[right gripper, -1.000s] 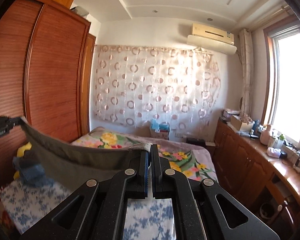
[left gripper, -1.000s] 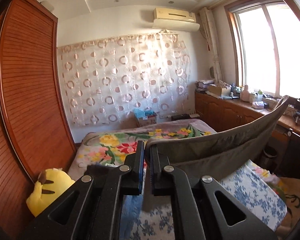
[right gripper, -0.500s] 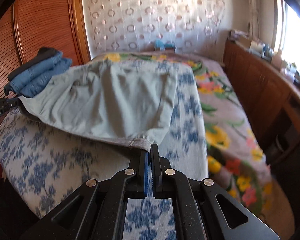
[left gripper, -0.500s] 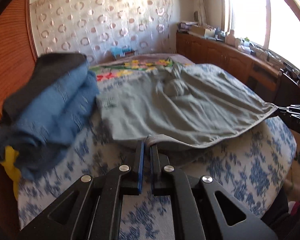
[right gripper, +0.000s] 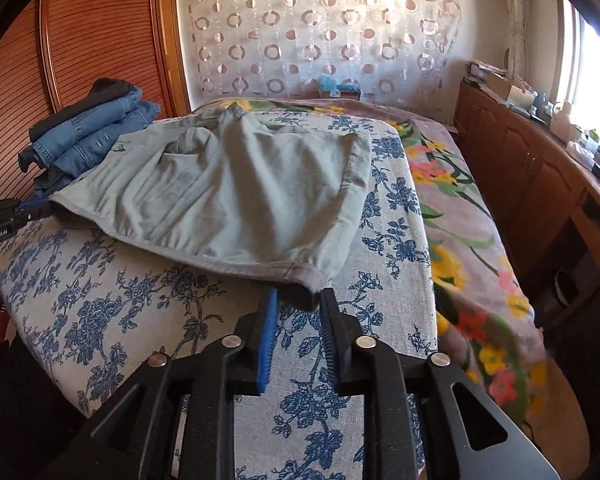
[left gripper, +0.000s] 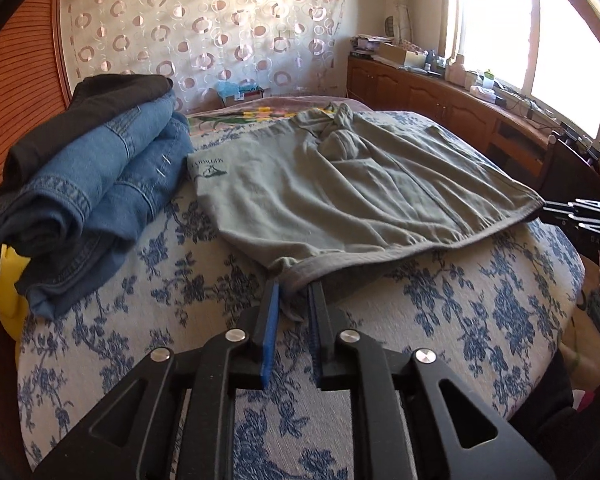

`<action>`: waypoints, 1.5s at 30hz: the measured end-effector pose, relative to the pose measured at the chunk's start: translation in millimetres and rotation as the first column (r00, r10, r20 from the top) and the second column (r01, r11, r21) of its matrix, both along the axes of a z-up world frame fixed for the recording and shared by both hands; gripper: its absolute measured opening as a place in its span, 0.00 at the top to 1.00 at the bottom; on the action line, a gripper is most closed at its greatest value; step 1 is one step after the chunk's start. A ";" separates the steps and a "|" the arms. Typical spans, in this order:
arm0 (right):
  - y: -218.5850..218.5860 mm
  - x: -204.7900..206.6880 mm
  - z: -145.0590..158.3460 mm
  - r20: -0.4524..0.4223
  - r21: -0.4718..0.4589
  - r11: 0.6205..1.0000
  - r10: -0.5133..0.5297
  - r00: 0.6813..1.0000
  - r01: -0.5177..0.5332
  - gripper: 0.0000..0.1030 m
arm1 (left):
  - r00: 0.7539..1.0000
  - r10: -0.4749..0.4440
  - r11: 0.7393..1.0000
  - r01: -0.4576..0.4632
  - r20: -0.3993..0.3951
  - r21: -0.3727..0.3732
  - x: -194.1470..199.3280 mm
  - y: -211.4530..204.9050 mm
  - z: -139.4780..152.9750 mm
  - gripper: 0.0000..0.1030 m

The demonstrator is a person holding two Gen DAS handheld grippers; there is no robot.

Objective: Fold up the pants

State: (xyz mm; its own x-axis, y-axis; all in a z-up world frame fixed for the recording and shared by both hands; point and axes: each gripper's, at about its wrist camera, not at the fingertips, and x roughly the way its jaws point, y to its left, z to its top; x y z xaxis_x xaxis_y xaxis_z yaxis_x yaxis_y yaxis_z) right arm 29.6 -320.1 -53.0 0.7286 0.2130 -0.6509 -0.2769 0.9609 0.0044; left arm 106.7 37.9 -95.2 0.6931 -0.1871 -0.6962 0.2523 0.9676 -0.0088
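Grey-green pants (left gripper: 340,192) lie spread flat on the blue-flowered bed cover (left gripper: 148,320); they also show in the right wrist view (right gripper: 228,192). My left gripper (left gripper: 294,292) is open, its jaws apart around the near-left corner of the waistband. My right gripper (right gripper: 298,300) is open, its jaws apart at the near-right corner, which lies loose between them. Each gripper also shows at the edge of the other view: the right one (left gripper: 576,216), the left one (right gripper: 12,216).
A stack of folded blue jeans and dark trousers (left gripper: 84,184) lies left of the pants, over a yellow plush toy (left gripper: 0,292). A wooden wardrobe (right gripper: 100,28) stands on the left. Wooden cabinets (right gripper: 532,168) run under the window on the right.
The pants came down from held up in the air to flat on the bed. Both grippers then opened and let go of the waistband corners.
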 end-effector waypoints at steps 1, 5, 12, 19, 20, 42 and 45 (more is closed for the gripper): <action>-2.2 -1.5 9.2 0.005 0.000 1.000 0.001 1.000 -0.001 0.74 | 1.000 0.002 1.000 -0.002 -0.003 -0.002 -2.1 0.2 -1.8 0.80; 5.0 -8.2 11.2 0.030 -0.017 1.000 0.008 1.000 -0.008 0.62 | 1.000 0.000 1.000 0.000 -0.015 -0.001 -7.7 1.5 -6.6 0.64; 12.1 -3.4 6.2 0.057 -0.114 0.993 0.014 0.998 -0.008 0.61 | 0.999 0.035 0.999 -0.035 -0.015 -0.003 -5.4 10.0 -9.8 0.57; 6.9 9.8 -1.2 0.053 -0.095 0.995 0.010 0.999 -0.005 0.90 | 0.998 0.038 0.999 -0.038 -0.041 -0.005 6.8 10.2 -12.1 0.77; 4.4 11.6 -1.0 0.055 -0.085 0.996 0.001 0.999 0.004 0.96 | 0.999 0.036 0.999 -0.036 -0.041 -0.007 7.6 9.8 -11.8 0.85; -28.4 -22.2 -1.3 0.007 0.073 0.997 -0.022 1.000 0.022 0.98 | 1.000 -0.011 0.999 0.011 0.013 -0.050 -52.0 18.8 18.7 0.97; -28.4 -20.4 -3.4 -0.004 0.079 0.996 -0.032 0.999 0.032 0.98 | 1.000 -0.016 0.998 0.017 0.007 -0.053 -56.8 15.9 15.4 0.97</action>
